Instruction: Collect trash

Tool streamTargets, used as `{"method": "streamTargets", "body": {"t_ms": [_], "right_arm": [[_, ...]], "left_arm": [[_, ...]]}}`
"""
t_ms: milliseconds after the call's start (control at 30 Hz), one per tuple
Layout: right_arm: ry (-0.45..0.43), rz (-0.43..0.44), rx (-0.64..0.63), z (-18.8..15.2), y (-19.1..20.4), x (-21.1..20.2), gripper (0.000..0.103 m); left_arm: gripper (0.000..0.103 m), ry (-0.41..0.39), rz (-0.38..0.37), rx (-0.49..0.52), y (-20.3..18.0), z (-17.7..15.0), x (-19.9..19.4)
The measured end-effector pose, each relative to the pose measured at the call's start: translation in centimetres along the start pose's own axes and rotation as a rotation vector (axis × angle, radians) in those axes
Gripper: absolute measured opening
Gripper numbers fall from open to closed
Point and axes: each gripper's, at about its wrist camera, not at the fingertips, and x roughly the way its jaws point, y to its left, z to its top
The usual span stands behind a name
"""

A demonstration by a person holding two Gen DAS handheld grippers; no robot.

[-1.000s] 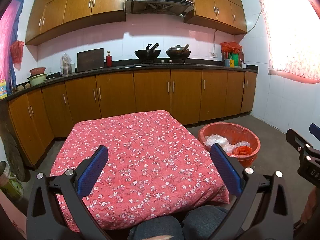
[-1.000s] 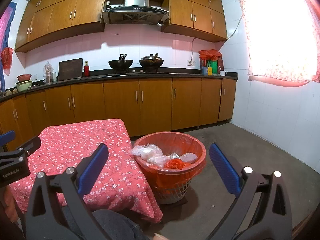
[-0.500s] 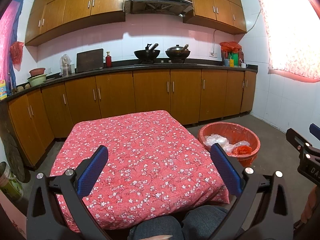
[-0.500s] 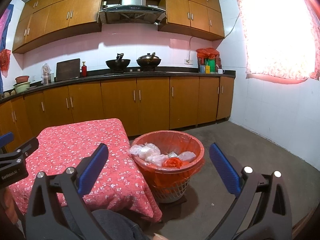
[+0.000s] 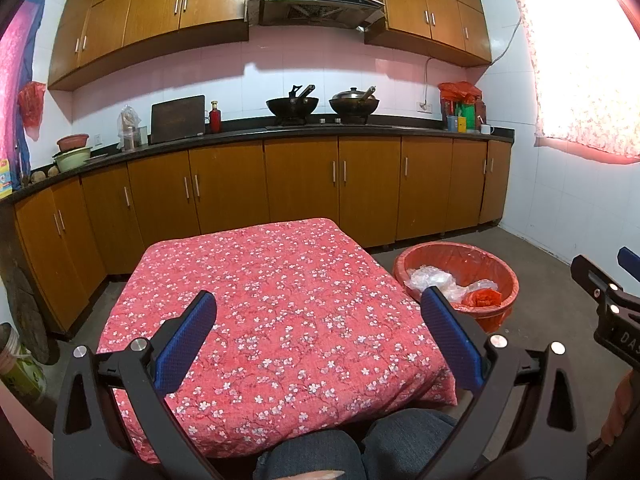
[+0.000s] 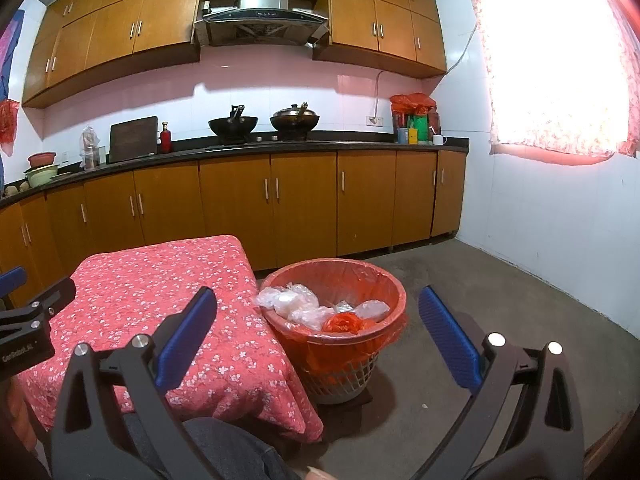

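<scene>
A waste basket (image 6: 352, 356) lined with an orange bag stands on the floor just right of the table; it also shows in the left wrist view as the basket (image 5: 492, 272). Inside lie clear plastic wrappers (image 6: 288, 300) and a crumpled orange bag (image 6: 340, 323). The table (image 5: 280, 308) wears a red floral cloth with nothing on it. My left gripper (image 5: 318, 332) hovers open over the table's near edge, nothing between its blue pads. My right gripper (image 6: 318, 330) is open in front of the basket, holding nothing.
Wooden cabinets (image 5: 300, 184) under a black counter run along the far wall, with two woks (image 5: 324, 106) on the stove. Bare concrete floor (image 6: 500, 280) spreads right of the basket. A person's knees (image 5: 360, 448) sit at the table's near edge.
The right wrist view has drifted slightly, with the basket shifting a little left and down in frame. The left gripper has stayed still. Both stay open.
</scene>
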Motion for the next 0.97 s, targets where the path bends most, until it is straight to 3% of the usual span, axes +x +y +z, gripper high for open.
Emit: {"method": "streamTargets", "body": {"t_ms": [967], "right_arm": [[0.003,-0.001,0.0,-0.01,-0.02,0.02,0.099]], "left_arm": [[0.101,0.002,-0.002,0.0,-0.01,-0.49,0.1]]}}
